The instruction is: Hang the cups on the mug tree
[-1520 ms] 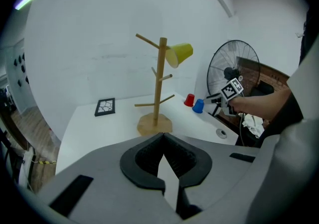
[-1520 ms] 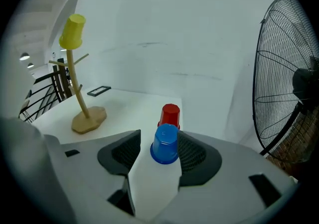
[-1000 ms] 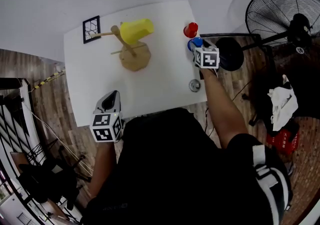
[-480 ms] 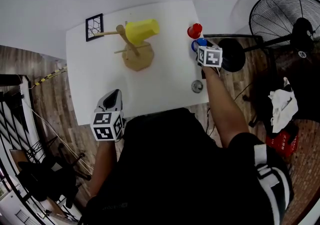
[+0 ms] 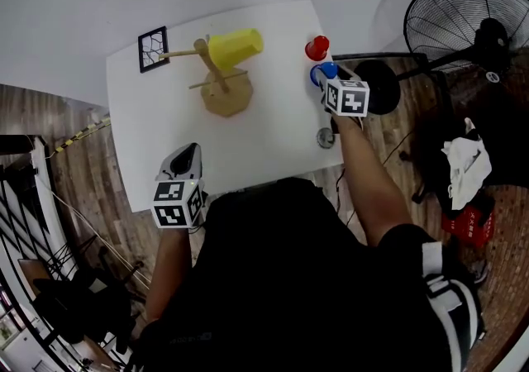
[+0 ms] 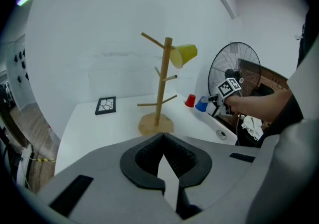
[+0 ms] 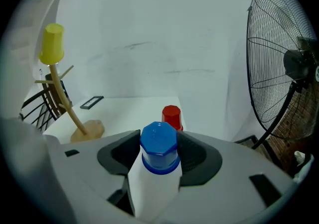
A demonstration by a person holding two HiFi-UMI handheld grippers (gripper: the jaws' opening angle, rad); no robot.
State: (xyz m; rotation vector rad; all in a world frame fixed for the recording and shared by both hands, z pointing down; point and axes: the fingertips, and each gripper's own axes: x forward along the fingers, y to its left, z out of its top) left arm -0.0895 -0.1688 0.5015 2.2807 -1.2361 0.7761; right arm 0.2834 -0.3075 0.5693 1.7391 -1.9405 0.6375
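Observation:
A wooden mug tree (image 5: 221,88) stands at the back of the white table (image 5: 273,126), with a yellow cup (image 5: 235,48) hanging on an upper peg. Near the right edge a red cup (image 5: 316,48) and a blue cup (image 5: 321,73) stand upside down. My right gripper (image 5: 329,78) reaches in from the right, and its jaws are shut on the blue cup (image 7: 159,147); the red cup (image 7: 171,116) is just behind it. My left gripper (image 5: 188,153) hovers over the table's front left edge, shut and empty, pointing at the tree (image 6: 162,86).
A black-framed tile (image 5: 151,49) lies at the back left corner. A small round metal piece (image 5: 325,137) sits near the right front edge. A standing fan (image 5: 463,23) is on the floor to the right, close to the table.
The head view has shifted slightly. Both grippers, the cups and the tree hold their places.

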